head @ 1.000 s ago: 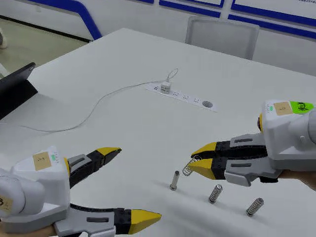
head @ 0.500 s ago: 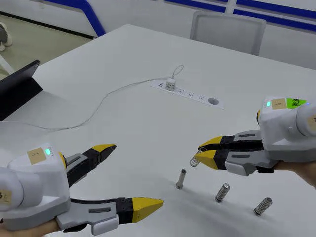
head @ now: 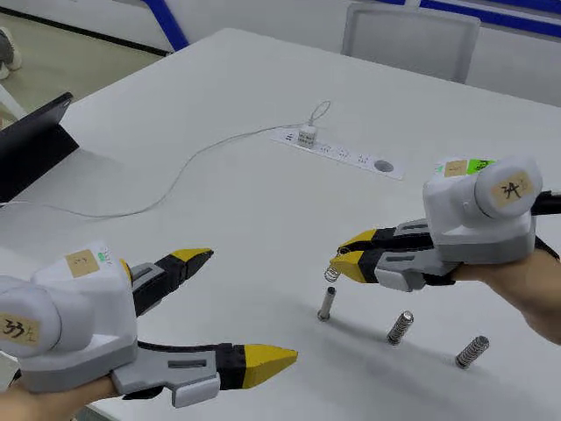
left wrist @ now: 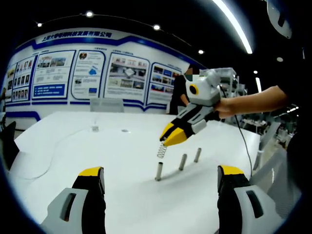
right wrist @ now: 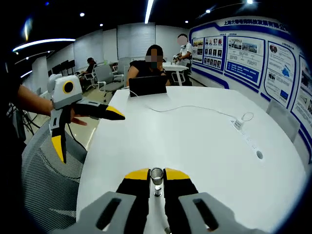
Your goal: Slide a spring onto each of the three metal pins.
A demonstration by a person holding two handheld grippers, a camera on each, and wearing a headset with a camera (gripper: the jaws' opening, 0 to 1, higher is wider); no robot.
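Note:
A bare metal pin point(head: 326, 303) stands upright on the white table point(head: 219, 210). To its right stand two more pins, each with a spring on it point(head: 401, 327) point(head: 472, 351). My right gripper point(head: 344, 259) is shut on a small spring point(head: 332, 274), which hangs just above the bare pin's top. In the right gripper view the spring point(right wrist: 156, 174) sits end-on between the shut jaws. My left gripper point(head: 238, 307) stands open at the near left, with nothing in it. The left gripper view shows the spring point(left wrist: 161, 149) over the bare pin point(left wrist: 159, 171).
A white power strip point(head: 337, 152) with a plugged adapter and a thin cable point(head: 175, 180) lies at the table's far side. A dark tablet point(head: 31, 145) stands at the left edge. A grey chair point(head: 412, 39) is behind the table. Seated people point(right wrist: 153, 61) are across the room.
My right gripper has carried the spring leftward, from up and to the right of the bare pin to just above its top. The left gripper stays open.

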